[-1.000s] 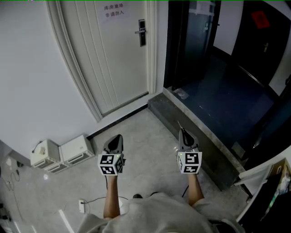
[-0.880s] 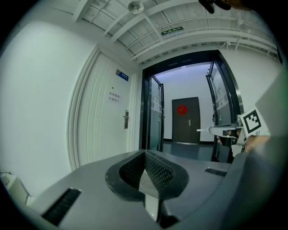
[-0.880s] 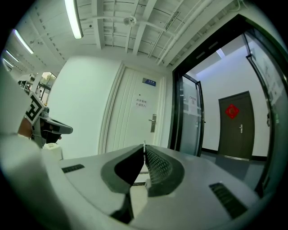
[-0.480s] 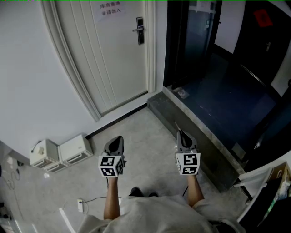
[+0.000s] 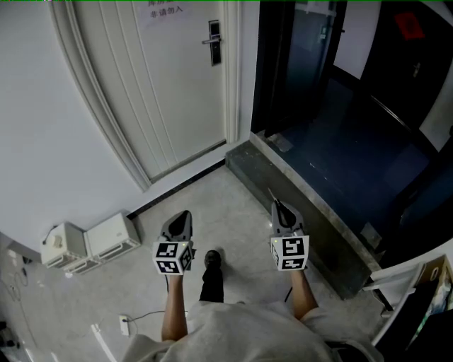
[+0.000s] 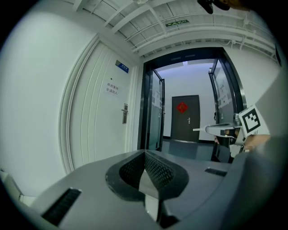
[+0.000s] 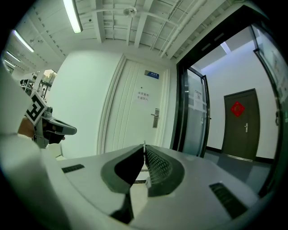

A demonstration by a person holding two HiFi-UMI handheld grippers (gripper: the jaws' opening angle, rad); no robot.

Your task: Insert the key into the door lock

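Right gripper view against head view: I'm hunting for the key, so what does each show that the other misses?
Only the right gripper view shows the ceiling light, the blue sign over the door, and the right gripper shut on the key. Only the head view shows the white boxes on the floor and the person's shoe. Both show the white door, its lock and the left gripper.

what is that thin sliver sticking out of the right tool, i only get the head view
Observer: the right gripper view shows a thin metal key pinched in the right tool's shut jaws.
Operator: left tool carrying anything
Observer: no, the left gripper view shows its jaws shut with nothing between them.
Operator: anything above the paper notice on the white door
Observer: a small blue plate, near the door's top.
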